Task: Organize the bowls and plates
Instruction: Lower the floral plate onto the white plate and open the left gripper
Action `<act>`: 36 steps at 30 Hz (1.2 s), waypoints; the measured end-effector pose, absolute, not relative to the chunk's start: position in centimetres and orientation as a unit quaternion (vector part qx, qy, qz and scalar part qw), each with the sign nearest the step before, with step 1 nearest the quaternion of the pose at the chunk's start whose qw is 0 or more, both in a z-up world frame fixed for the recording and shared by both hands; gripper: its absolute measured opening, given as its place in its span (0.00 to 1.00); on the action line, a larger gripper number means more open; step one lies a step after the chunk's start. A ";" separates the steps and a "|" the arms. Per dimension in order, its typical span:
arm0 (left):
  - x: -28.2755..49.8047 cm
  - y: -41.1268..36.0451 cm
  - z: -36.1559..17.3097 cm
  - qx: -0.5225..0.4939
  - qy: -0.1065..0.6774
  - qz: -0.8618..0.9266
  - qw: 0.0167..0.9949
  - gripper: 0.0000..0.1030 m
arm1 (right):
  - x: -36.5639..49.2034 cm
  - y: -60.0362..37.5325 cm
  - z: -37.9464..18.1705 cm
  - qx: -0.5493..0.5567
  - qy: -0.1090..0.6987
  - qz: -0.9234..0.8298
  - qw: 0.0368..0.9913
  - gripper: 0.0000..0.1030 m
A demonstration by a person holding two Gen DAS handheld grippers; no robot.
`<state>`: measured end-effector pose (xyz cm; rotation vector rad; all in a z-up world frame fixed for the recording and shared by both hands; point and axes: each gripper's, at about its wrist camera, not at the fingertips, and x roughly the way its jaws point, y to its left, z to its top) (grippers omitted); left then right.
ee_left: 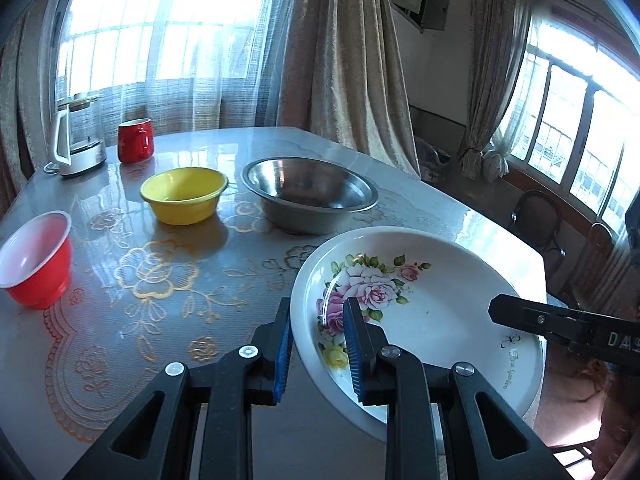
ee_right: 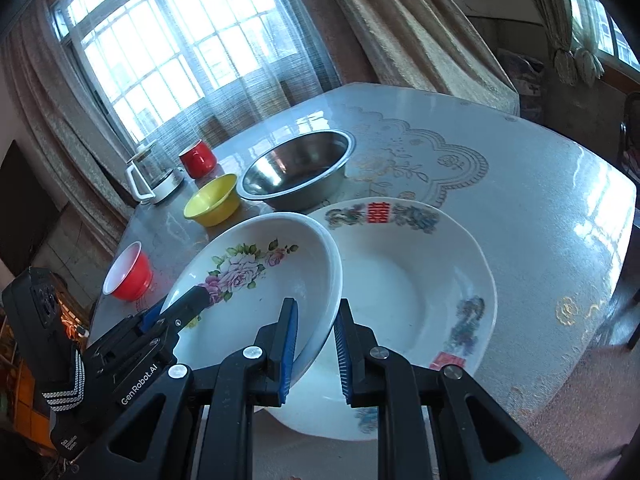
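both grippers pinching rim of white rose-print ceramic plate (ee_right: pixel 256 280): left gripper (ee_left: pixel 316 332) near edge, right gripper (ee_right: pixel 316 334) opposite edge. plate held tilted over white dragon-print plate (ee_right: pixel 416 280) on table (ee_right: pixel 540 208). level first, lower centred, release both together to nest.

Two plates (ee_right: pixel 256 280), three bowls (ee_right: pixel 296 172); one mug (ee_right: pixel 196 158), one kettle (ee_right: pixel 154 178)

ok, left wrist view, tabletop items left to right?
red bowl → kettle → red mug → yellow bowl → steel bowl → rose plate, held at its rim by the left claw and, on the far side, the right claw.
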<state>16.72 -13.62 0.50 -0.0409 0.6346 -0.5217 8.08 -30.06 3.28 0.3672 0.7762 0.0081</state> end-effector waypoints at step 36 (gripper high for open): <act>18.7 -21.6 -0.2 0.055 0.400 -0.279 0.871 0.26 | 8.5 -35.5 1.7 0.186 0.434 -0.095 0.876 0.22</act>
